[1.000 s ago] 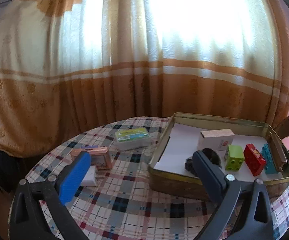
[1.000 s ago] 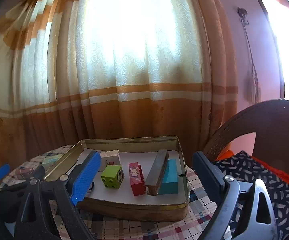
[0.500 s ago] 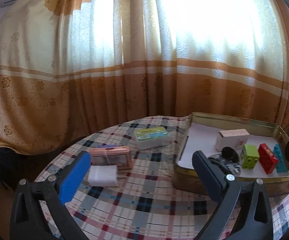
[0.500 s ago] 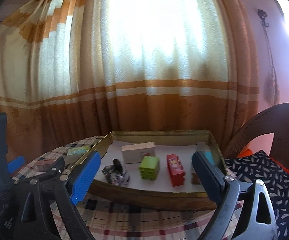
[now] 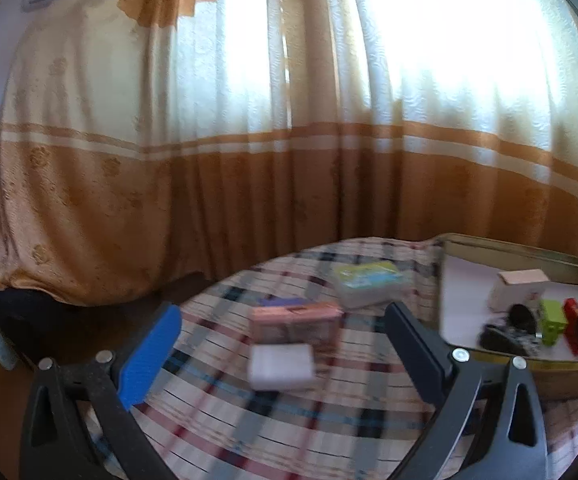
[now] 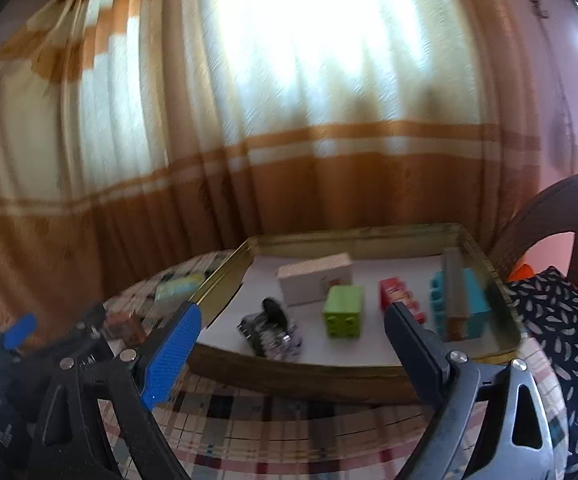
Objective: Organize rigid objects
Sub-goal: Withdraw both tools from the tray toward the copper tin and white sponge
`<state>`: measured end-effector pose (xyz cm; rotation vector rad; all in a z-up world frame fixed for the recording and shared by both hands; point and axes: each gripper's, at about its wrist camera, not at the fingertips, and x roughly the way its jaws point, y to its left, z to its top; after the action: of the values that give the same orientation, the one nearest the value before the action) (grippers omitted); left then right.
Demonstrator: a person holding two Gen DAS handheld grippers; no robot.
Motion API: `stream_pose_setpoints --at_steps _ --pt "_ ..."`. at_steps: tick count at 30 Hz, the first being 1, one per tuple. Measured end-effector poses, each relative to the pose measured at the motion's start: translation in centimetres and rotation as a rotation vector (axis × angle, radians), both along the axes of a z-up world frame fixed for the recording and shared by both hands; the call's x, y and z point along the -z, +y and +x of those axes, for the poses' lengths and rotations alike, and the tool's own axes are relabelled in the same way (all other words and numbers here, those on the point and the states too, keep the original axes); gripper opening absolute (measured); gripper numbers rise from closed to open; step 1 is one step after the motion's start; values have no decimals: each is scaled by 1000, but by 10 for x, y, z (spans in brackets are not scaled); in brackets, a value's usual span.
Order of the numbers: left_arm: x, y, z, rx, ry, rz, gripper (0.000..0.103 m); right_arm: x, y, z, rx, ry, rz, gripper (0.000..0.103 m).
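A gold tin tray [image 6: 353, 236] [image 5: 501, 246] on the plaid table holds a beige box [image 6: 316, 283], a black toy [image 6: 270, 330], a green brick [image 6: 344, 316], a red brick [image 6: 399, 304] and a teal block [image 6: 463, 306]. On the cloth left of the tray lie a white block [image 5: 282, 365], a pink box [image 5: 295, 322] and a clear case with a yellow-green lid [image 5: 369, 282]. My left gripper [image 5: 281, 354] is open above the cloth, in line with the white block. My right gripper [image 6: 291, 344] is open and empty before the tray's front wall.
The round table has a plaid cloth [image 5: 289, 432]. An orange and cream curtain [image 5: 249, 160] hangs close behind it. A wooden chair [image 6: 545, 208] with a patterned cushion [image 6: 569, 320] stands at the right. The left gripper shows at the right wrist view's left edge [image 6: 19, 330].
My left gripper has swung left, away from the tray, so the white block and pink box now lie between its fingers. My right gripper has also shifted left along the tray's front.
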<state>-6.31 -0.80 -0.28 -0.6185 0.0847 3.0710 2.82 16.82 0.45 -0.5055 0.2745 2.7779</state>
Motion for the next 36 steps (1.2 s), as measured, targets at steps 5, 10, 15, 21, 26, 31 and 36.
stream_pose_setpoints --at_steps 5,10,15,21,26,31,36 --pt "1 -27 -16 -74 -4 6 103 -1 -28 -6 -53 13 108 94" --pt "7 -59 -37 -145 -63 99 103 -2 -54 -18 -124 10 156 94" --pt "11 -75 -48 -219 -71 117 103 1 -74 -37 -182 -21 147 94" --pt "15 -91 -67 -293 -104 132 103 6 -92 -60 -264 -75 127 94" --pt "24 -107 -80 -344 -172 192 102 15 -111 -84 -358 -151 114 85" --pt "28 -115 -87 -401 -184 213 102 27 -123 -111 -441 -255 30 83" --pt "32 -126 -94 -457 -207 235 102 37 -142 -130 -525 -337 12 77"
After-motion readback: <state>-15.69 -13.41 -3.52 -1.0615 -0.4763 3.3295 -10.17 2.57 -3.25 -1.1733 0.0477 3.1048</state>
